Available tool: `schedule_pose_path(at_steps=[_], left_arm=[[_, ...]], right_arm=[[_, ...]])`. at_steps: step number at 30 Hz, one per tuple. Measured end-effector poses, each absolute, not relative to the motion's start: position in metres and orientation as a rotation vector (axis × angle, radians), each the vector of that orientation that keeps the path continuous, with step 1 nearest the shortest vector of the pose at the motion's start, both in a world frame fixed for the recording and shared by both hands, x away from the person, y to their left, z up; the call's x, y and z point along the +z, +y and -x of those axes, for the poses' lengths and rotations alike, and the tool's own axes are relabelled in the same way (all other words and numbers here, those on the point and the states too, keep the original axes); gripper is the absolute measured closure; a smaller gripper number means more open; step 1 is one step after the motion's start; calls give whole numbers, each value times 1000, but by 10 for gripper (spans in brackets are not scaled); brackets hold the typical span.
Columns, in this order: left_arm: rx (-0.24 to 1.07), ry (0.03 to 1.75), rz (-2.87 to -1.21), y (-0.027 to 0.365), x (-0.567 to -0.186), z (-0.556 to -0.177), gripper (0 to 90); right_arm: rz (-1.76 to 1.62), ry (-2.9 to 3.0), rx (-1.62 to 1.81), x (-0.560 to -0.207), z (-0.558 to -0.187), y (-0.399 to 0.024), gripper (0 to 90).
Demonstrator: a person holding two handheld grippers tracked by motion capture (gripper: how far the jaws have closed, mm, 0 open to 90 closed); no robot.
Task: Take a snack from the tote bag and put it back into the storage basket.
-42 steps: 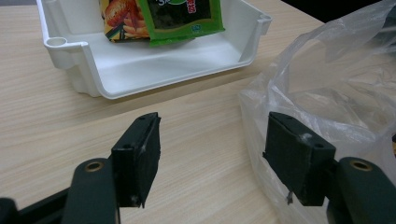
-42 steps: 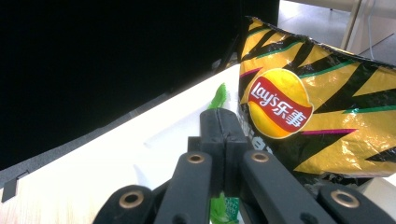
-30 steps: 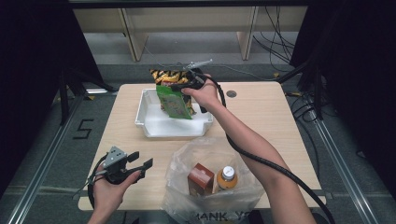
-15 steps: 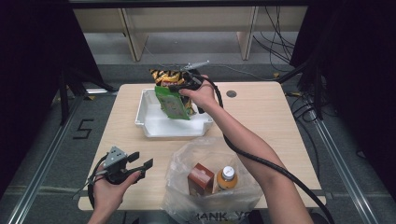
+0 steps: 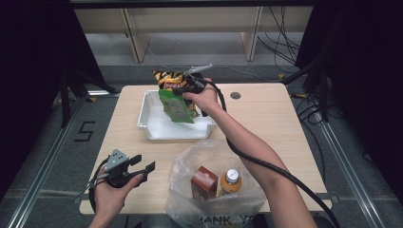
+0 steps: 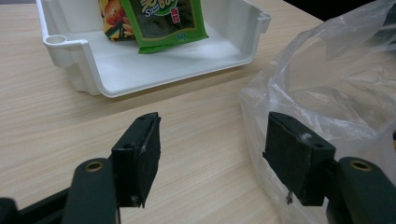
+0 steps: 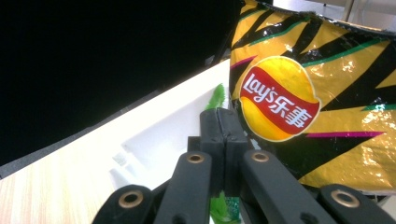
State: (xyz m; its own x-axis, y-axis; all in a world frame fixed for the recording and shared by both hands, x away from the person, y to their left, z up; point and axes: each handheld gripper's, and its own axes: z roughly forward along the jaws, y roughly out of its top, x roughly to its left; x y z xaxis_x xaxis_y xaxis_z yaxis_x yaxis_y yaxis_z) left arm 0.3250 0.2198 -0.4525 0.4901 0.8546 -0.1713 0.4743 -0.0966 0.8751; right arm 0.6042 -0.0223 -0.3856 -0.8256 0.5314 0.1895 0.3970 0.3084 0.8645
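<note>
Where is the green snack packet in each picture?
High view: the green snack packet hangs over the white tray, upper middle, pinched by the right tool.
Left gripper view: it is at the top middle, its lower part over the tray floor.
Right gripper view: just green slivers peek out above and below the shut jaws.
Shared landmark: the yellow Lay's chip bag right behind it.
</note>
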Motion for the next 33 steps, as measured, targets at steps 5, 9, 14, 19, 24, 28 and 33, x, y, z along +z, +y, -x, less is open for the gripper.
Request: schedule_pose_path(at_steps=[5, 9, 14, 19, 24, 28, 33], left_arm=[[479, 1136, -1737, 220, -452, -325, 354], [480, 1139, -1738, 220, -452, -324, 354], [479, 1138, -1737, 220, -452, -324, 354], [480, 1138, -1737, 220, -452, -324, 354], [480, 1138, -1739, 220, -452, -324, 354], [479, 1133, -1740, 220, -453, -324, 354], [479, 1139, -1736, 220, -452, -324, 355]], right_arm=[[-874, 2426, 1518, -385, -604, -23, 900], [-869, 2412, 1503, -386, -604, -23, 900], [-849, 2414, 1423, -386, -603, -23, 900], [-804, 2402, 1375, -387, -605, -26, 900], [-768, 2409, 1304, -388, -605, -28, 850], [-769, 2402, 1291, -389, -603, -29, 813], [-760, 2397, 1278, -384, -598, -32, 752]])
